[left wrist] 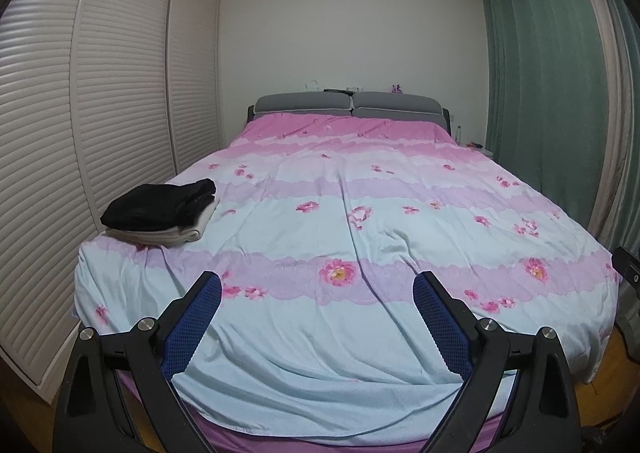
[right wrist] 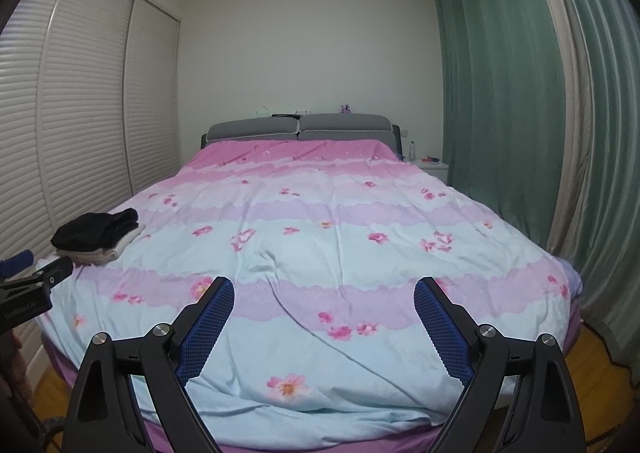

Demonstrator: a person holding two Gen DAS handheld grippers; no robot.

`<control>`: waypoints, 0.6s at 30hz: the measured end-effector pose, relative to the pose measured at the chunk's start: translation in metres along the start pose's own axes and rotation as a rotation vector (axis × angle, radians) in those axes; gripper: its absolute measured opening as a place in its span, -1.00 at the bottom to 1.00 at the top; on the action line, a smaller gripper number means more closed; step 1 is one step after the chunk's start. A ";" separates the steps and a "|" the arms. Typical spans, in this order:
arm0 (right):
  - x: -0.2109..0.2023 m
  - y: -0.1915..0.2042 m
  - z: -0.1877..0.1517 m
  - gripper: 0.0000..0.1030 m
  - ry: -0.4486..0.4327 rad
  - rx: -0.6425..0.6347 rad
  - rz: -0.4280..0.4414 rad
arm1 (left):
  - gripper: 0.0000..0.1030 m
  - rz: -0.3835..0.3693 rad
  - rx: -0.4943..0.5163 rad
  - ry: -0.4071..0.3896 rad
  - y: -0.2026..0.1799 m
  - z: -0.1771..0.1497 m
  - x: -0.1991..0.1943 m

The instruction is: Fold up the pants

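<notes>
Left gripper (left wrist: 316,285): jaws spread wide, nothing between the blue textured pads (left wrist: 192,329). Right gripper (right wrist: 324,289): jaws likewise spread wide and empty. Both hang above the foot end of the bed, clear of the cover.

Directly below and ahead of both sets of jaws lies the floral bedspread (left wrist: 360,237), pale blue with pink and lilac bands, lightly creased, with open flat cloth between and beyond the fingertips.

Ahead and to the left of the jaws, at the bed's left edge, sits the folded stack. Its top item, the black pants (left wrist: 160,203), is folded into a compact bundle with a soft, slightly rumpled surface. It rests on a folded cream garment (left wrist: 180,233). In the right wrist view the stack (right wrist: 96,237) appears just beyond the left gripper's tip.

Faint print on the left gripper body in the right wrist view is not legible.

Left of the jaws: louvred wardrobe doors (left wrist: 120,93), close to the bed edge. Right: green curtains (right wrist: 500,93). Farthest ahead: grey headboard (left wrist: 348,103) and a nightstand (right wrist: 430,164).
</notes>
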State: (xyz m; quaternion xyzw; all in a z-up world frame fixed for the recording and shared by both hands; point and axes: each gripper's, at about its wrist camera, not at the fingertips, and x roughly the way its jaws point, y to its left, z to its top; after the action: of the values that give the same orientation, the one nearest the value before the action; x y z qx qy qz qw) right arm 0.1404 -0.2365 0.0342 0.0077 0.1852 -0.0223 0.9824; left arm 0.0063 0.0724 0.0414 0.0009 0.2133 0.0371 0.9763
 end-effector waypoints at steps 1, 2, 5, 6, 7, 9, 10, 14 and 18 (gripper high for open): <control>0.000 -0.001 0.000 0.79 0.003 0.003 0.000 | 0.90 0.001 0.001 0.001 0.000 -0.001 0.000; 0.000 -0.001 0.000 0.79 0.005 0.006 -0.001 | 0.90 0.000 0.001 0.001 0.000 -0.001 0.001; 0.000 -0.001 0.000 0.79 0.007 0.006 -0.002 | 0.90 0.002 -0.002 0.005 0.001 -0.002 0.001; 0.000 -0.001 0.000 0.79 0.008 0.006 -0.002 | 0.90 0.001 -0.003 0.007 0.002 -0.002 0.001; 0.000 -0.001 0.000 0.79 0.008 0.006 -0.002 | 0.90 -0.001 -0.004 0.008 0.003 -0.002 0.002; 0.000 -0.002 0.001 0.79 0.008 0.003 -0.001 | 0.90 -0.003 -0.006 0.006 0.003 -0.002 0.001; 0.000 -0.001 0.001 0.79 0.008 0.001 0.000 | 0.90 -0.004 -0.005 0.005 0.003 -0.003 0.002; -0.002 -0.002 0.002 0.79 0.005 -0.002 0.000 | 0.90 -0.007 -0.006 0.007 0.003 -0.004 0.002; -0.002 -0.002 0.002 0.79 0.007 -0.001 0.002 | 0.90 -0.011 -0.009 0.008 0.004 -0.004 0.002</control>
State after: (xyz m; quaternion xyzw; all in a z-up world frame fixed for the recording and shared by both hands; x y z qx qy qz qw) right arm 0.1396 -0.2389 0.0366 0.0074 0.1884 -0.0212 0.9818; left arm 0.0061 0.0762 0.0375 -0.0046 0.2173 0.0329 0.9755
